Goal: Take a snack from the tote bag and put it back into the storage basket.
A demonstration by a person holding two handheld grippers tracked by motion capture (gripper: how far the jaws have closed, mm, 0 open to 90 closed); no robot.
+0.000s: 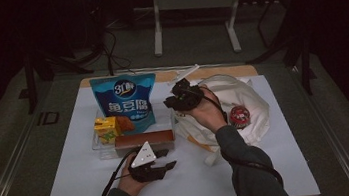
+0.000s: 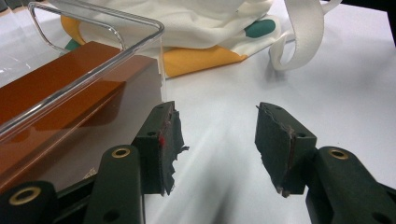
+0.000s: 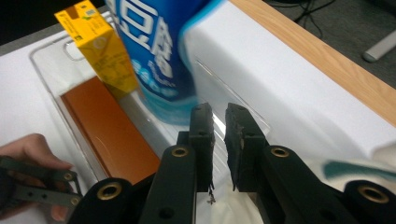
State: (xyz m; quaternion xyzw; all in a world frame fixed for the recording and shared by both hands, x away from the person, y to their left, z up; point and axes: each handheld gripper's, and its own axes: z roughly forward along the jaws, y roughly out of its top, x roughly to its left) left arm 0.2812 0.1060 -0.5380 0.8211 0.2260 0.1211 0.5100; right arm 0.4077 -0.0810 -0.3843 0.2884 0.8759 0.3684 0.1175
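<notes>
A clear plastic bin [image 1: 99,150] holds a blue snack bag [image 1: 125,104], a yellow drink carton [image 1: 105,128] and a long brown box [image 1: 143,139]. My left gripper [image 1: 167,159] rests low on the table just in front of the bin's near right corner. Its jaws are open with nothing between them [image 2: 215,112], and the brown box [image 2: 60,84] is to their left. My right gripper [image 1: 167,104] hovers over the bin's right end, pointing at the blue bag [image 3: 149,46]. Its jaws [image 3: 219,109] stand a narrow gap apart and hold nothing.
A white tote bag [image 1: 243,99] with a yellow patch lies right of the bin, and a red round item [image 1: 239,115] rests on it. Its strap [image 2: 303,28] curls on the white sheet. The table's wooden far edge [image 3: 327,60] is close behind the bin.
</notes>
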